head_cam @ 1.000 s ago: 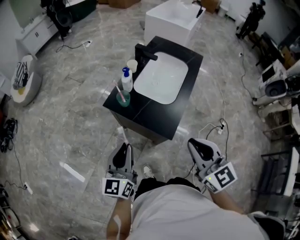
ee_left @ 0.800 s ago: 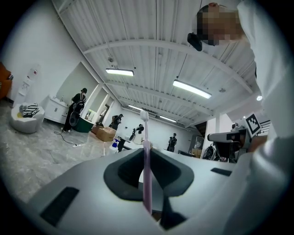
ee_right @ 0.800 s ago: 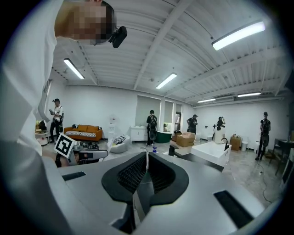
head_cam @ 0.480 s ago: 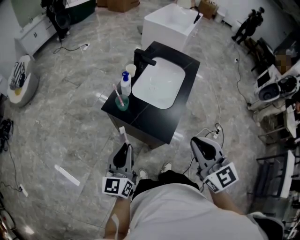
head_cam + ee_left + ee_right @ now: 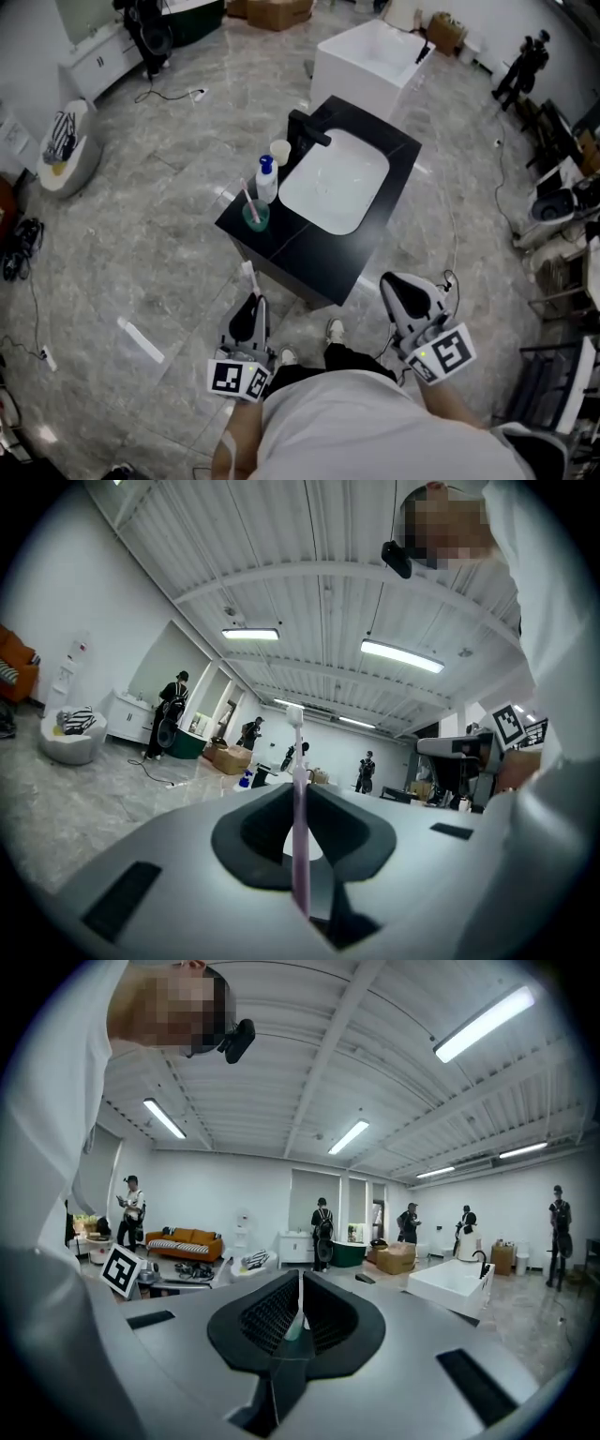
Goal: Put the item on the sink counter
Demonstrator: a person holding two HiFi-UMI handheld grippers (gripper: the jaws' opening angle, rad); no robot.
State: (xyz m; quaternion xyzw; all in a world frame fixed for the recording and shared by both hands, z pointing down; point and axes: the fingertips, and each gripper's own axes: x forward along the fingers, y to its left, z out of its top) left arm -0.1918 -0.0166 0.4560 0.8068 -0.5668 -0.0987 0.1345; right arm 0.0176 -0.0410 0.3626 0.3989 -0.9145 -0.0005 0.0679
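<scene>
Clamped upright btw jaws of left gripper (image 5: 249,307): slim pink toothbrush w/ white head (image 5: 299,789), near side, apart from black sink counter (image 5: 286,248). Right gripper (image 5: 401,291) pressed together, nothing btw jaws, right of left one. Stood on counter's left edge: green cup (image 5: 255,217), blue-capped bottle (image 5: 266,182), beside white basin (image 5: 337,183).

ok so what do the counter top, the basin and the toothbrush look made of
Counter top: flat black slab crossed by thin pale lines; stone or laminate, can't tell which.
Basin: smooth, bright white, likely ceramic.
Toothbrush, clamped in the left claw: pale pink, slightly see-through handle with a white head, so plastic.
</scene>
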